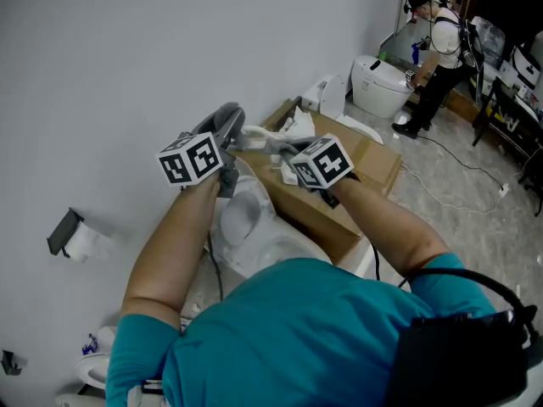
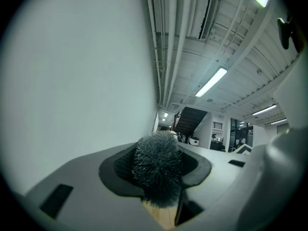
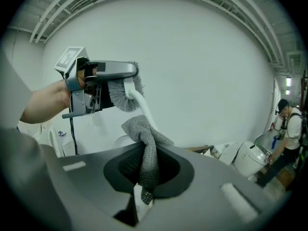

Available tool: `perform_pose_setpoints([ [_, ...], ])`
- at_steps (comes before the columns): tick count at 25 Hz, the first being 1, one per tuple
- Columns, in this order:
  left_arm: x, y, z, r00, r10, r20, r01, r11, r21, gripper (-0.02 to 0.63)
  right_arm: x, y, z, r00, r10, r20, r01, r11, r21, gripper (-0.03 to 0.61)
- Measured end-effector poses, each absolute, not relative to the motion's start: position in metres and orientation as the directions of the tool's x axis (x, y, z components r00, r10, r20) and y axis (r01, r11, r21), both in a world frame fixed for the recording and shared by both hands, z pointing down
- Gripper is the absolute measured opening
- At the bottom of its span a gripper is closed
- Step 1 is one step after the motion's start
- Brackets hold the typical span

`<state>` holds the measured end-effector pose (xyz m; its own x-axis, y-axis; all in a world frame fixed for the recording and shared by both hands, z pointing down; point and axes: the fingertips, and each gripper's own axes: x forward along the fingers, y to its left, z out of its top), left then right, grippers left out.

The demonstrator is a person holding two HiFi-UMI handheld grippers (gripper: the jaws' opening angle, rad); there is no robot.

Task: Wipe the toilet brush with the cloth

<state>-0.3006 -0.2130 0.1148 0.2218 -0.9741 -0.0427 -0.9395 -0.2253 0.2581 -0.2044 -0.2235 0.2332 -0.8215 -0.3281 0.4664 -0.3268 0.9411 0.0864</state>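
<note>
The toilet brush [image 3: 131,94] is clamped by its bristle head [image 2: 158,170] in the left gripper [image 1: 222,132], before the white wall [image 1: 127,58]. A grey cloth [image 3: 145,139] is pinched by the right gripper [image 3: 148,176] and laid against the brush's white handle [image 3: 140,104].

Grey woven cloth [image 3: 144,146]; toilet brush [image 3: 125,94] grey-bristled, white-handled; black-and-white square markers on cube [image 1: 192,158]; teal shirt [image 1: 297,337]

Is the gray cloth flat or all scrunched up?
Scrunched up: the cloth sits bunched and twisted between the right tongs, by the toilet brush handle.
</note>
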Motion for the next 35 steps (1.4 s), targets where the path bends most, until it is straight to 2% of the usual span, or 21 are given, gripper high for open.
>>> perform_pose_setpoints([
  [35, -0.323, -0.202, 0.103, 0.264, -0.963, -0.05, -0.919, -0.267, 0.291, 0.175, -0.156, -0.258, 0.266, -0.768, -0.403, 0.498, -0.444, 0.895, 0.039, 0.018],
])
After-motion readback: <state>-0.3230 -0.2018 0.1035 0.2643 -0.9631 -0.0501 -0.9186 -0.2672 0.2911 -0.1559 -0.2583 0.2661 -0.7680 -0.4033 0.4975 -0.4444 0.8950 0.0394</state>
